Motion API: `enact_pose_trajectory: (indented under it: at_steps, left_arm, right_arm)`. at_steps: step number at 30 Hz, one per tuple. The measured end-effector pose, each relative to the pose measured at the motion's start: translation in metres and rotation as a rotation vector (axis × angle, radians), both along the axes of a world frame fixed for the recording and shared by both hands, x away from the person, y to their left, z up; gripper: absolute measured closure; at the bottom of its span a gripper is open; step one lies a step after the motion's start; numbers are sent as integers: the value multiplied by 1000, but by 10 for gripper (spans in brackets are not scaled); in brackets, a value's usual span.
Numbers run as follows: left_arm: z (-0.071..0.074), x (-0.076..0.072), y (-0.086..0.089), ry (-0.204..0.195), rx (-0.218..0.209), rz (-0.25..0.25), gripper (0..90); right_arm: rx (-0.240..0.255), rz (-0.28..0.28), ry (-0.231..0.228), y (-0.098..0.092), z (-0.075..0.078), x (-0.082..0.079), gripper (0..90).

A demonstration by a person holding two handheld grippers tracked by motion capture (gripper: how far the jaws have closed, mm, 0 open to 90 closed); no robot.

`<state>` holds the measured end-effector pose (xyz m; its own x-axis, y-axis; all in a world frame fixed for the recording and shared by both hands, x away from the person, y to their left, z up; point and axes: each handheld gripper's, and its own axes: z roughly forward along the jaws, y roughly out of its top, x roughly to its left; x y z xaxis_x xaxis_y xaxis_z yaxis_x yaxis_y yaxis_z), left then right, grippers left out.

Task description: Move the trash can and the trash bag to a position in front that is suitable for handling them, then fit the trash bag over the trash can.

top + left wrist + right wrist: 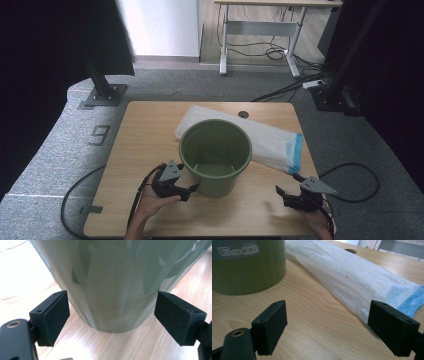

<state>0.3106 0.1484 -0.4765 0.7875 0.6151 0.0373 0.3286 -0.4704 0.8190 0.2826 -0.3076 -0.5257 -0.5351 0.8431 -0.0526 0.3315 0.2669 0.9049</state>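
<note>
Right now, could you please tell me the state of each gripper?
Left gripper: open, jaws on either side of the green bucket's base, not clamped.
Right gripper: open, holding nothing.

The left gripper has its two black jaws spread wide, one on each side of the lower wall of a green bucket standing straight ahead of it. Neither pad touches the wall; a sliver of pale wooden counter shows in each gap and beneath the bucket's base.
</note>
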Motion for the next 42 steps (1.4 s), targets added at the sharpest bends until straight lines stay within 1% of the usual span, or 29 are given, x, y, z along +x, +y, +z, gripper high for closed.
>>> enact_pose_trajectory:
  at_steps: [2, 4, 5, 6, 8, 10, 13, 15, 16, 17, 18, 22, 25, 27, 29, 31, 33, 35, 36, 39, 40, 42]
  left_arm:
    - [0, -1, 0, -4, -1, 3, 140]
    - [3, -5, 8, -6, 0, 16, 140]
    - [3, -5, 8, -6, 0, 16, 140]
    - [4, -9, 15, -7, 17, 28, 140]
    - [4, -14, 22, -10, 31, 44, 140]
    - [3, -19, 30, -5, 37, 62, 140]
    - [0, -24, 40, 8, 31, 81, 140]
    - [0, -25, 43, 9, 37, 88, 138]
    - [-1, -27, 47, 8, 55, 102, 138]
    - [-1, -27, 47, 8, 55, 102, 138]
    - [-2, -28, 52, 14, 62, 108, 137]
    - [-3, -29, 63, 21, 53, 133, 136]
    - [-5, -30, 71, 30, 52, 154, 137]
    - [-8, -31, 74, 37, 57, 166, 137]
    - [-10, -33, 77, 43, 61, 175, 137]
    - [-11, -35, 79, 47, 63, 183, 136]
    - [-13, -38, 82, 53, 62, 192, 135]
    - [-13, -39, 83, 55, 62, 198, 135]
    - [-14, -42, 86, 58, 62, 207, 135]
    - [-14, -47, 90, 55, 54, 218, 135]
    - [-14, -48, 91, 57, 54, 220, 135]
    - [-15, -50, 92, 59, 54, 228, 135]
  right_arm:
    - [-6, 3, 0, 1, 0, 0, 151]
    - [-10, 4, 0, 1, 0, 0, 151]
    - [-9, 5, 1, 2, 0, 0, 151]
    - [-9, 5, 1, 2, 0, -1, 151]
    - [-8, 6, 1, 2, 0, -1, 152]
    - [-11, 8, 1, 3, 0, 0, 151]
    - [-14, 10, 1, 4, 0, 0, 151]
    - [-16, 13, -2, 6, 0, 0, 151]
    - [-18, 13, -5, 6, 1, 0, 151]
    - [-21, 10, -8, 7, 2, 0, 151]
    - [-22, 6, -11, 7, 2, 1, 151]
    - [-27, -6, -19, 11, 4, 7, 156]
    - [-36, 3, -19, 17, 7, 20, 161]
    - [-53, 6, -6, 24, 10, 33, 161]
    - [-56, 7, 8, 31, 12, 48, 161]
    - [-65, 15, 37, 39, 13, 61, 160]
    - [-81, 33, 60, 46, 10, 72, 160]
    - [-107, 34, 87, 51, 6, 81, 156]
    - [-113, 32, 93, 52, 4, 86, 156]
    - [-121, 30, 113, 54, 1, 99, 157]
    - [-118, 30, 126, 55, 1, 103, 157]
    - [-122, 43, 139, 57, -2, 111, 169]
